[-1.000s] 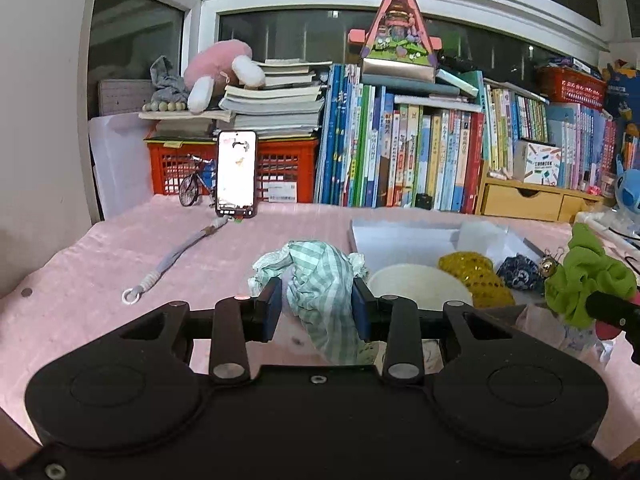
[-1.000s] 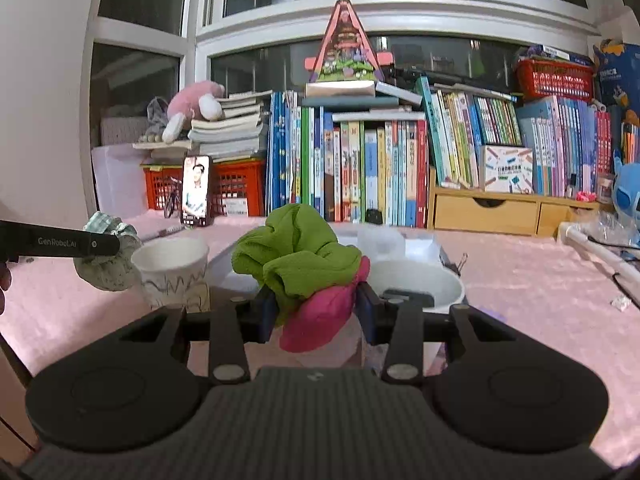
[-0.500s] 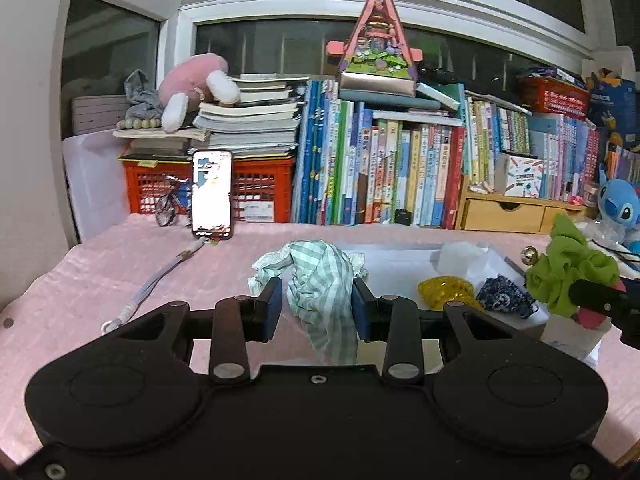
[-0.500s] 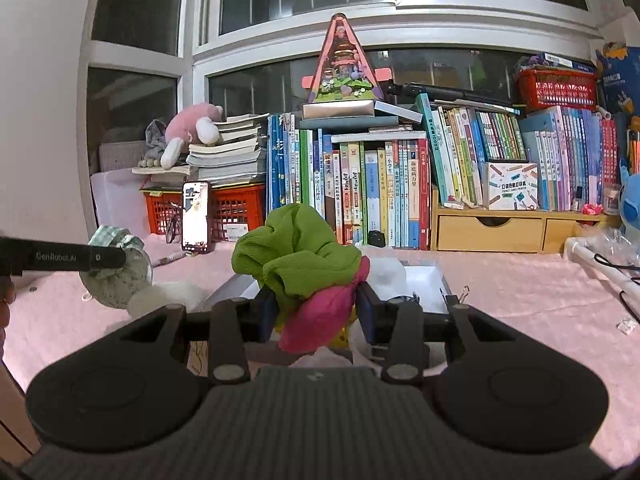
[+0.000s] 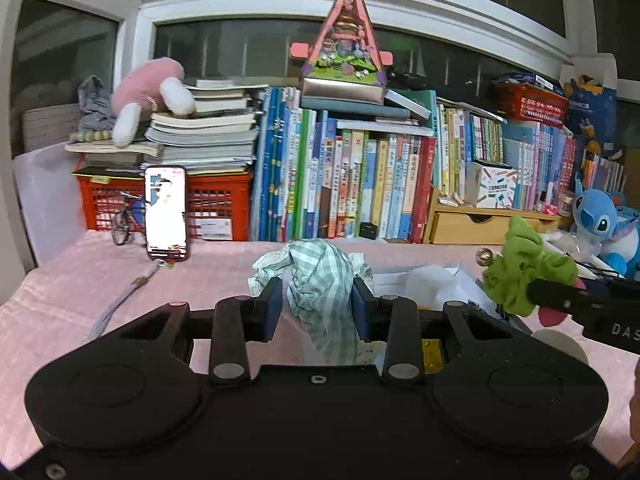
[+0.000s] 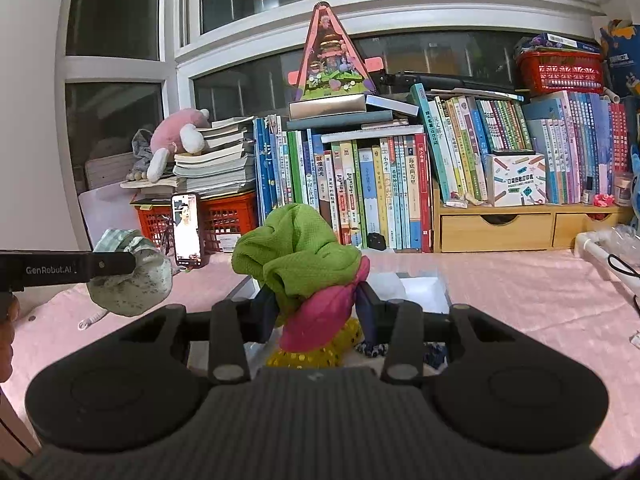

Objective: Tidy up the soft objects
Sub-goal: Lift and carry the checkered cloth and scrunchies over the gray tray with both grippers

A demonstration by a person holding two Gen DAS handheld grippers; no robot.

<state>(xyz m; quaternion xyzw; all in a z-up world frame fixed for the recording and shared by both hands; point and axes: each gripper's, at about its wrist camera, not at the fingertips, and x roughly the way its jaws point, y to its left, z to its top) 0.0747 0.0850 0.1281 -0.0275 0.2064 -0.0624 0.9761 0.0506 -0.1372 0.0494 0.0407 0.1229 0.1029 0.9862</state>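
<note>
I've got the left gripper clamped on the checked cloth and the right gripper pinching the green and pink scrunchies, both held up off the pink tablecloth so nothing drags

The white tray sits just below and behind the scrunchies, so I'm guessing that's where they go

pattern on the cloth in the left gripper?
Green-and-white check. The cloth is clamped in the left gripper; clearest in the left wrist view.

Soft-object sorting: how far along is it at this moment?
Done: yellow sequin piece and dark patterned piece lie in the white tray. In hand: left tongs grip the green checked cloth; right tongs grip the green-and-pink bundle. Left: placing both.
</note>
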